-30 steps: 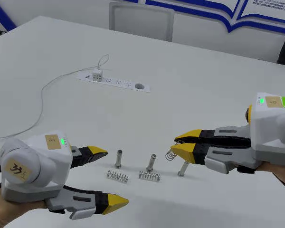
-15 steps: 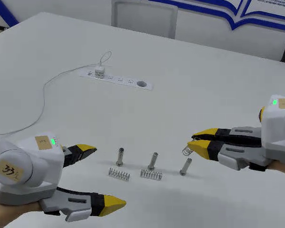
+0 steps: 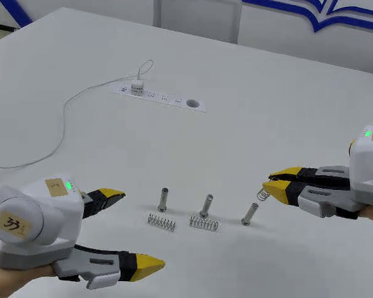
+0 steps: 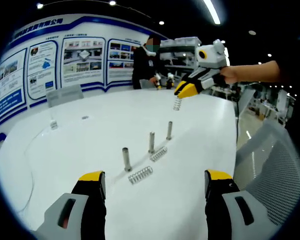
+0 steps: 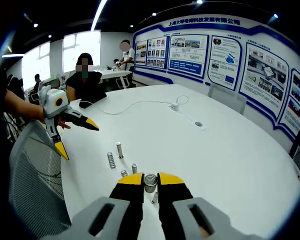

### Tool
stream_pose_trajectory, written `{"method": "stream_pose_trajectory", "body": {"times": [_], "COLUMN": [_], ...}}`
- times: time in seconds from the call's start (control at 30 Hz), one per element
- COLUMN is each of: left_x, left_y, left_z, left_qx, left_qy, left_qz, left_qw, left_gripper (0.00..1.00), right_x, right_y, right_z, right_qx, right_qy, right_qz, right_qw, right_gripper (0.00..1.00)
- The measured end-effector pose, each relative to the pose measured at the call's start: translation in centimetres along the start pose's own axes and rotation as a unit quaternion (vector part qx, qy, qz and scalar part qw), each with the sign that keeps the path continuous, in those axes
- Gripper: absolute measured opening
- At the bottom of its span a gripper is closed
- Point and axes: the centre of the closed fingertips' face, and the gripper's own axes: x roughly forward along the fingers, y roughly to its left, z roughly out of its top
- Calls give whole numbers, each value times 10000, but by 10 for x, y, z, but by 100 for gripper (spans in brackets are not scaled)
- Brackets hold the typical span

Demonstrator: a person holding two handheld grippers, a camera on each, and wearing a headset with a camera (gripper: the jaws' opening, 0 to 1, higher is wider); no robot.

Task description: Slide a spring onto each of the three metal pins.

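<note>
Three short metal pins stand in a row on the white table: left (image 3: 163, 198), middle (image 3: 206, 205), right (image 3: 249, 213) and leaning. Two springs lie in front of them (image 3: 161, 221) (image 3: 204, 223). My right gripper (image 3: 276, 180) is shut on a third spring (image 3: 263, 194), which hangs just above and right of the right pin. The right gripper view has that spring (image 5: 150, 182) pinched between the yellow tips. My left gripper (image 3: 135, 230) is open and holds nothing, left of the pins. The left gripper view looks over the pins (image 4: 151, 141) and loose springs (image 4: 140, 174).
A white power strip (image 3: 158, 98) with a plug and a cable (image 3: 62, 121) lies farther back on the table. A chair back (image 3: 199, 15) stands behind the far edge. People sit at another table (image 5: 90, 80) in the right gripper view.
My right gripper has carried the spring to the right, from left of the right pin to just right of it. The head camera has shifted. The left gripper stays open in place.
</note>
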Motion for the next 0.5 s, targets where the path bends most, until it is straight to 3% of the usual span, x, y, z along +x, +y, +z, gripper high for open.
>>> {"method": "stream_pose_trajectory", "body": {"times": [0.2,0.5], "left_x": [-3,-3], "left_y": [4,2], "left_z": [-3,-12], "left_qx": [-104,-291], "left_qy": [-29,-1], "left_qz": [66,36], "left_qw": [9999,9996], "left_gripper": [84,85], "right_x": [11,26], "right_y": [-10,-12], "right_z": [-14,-24], "right_qx": [110,276], "right_qy": [204,356], "right_qz": [-196,-179], "right_qw": [9995,9988], "right_gripper": [10,10]}}
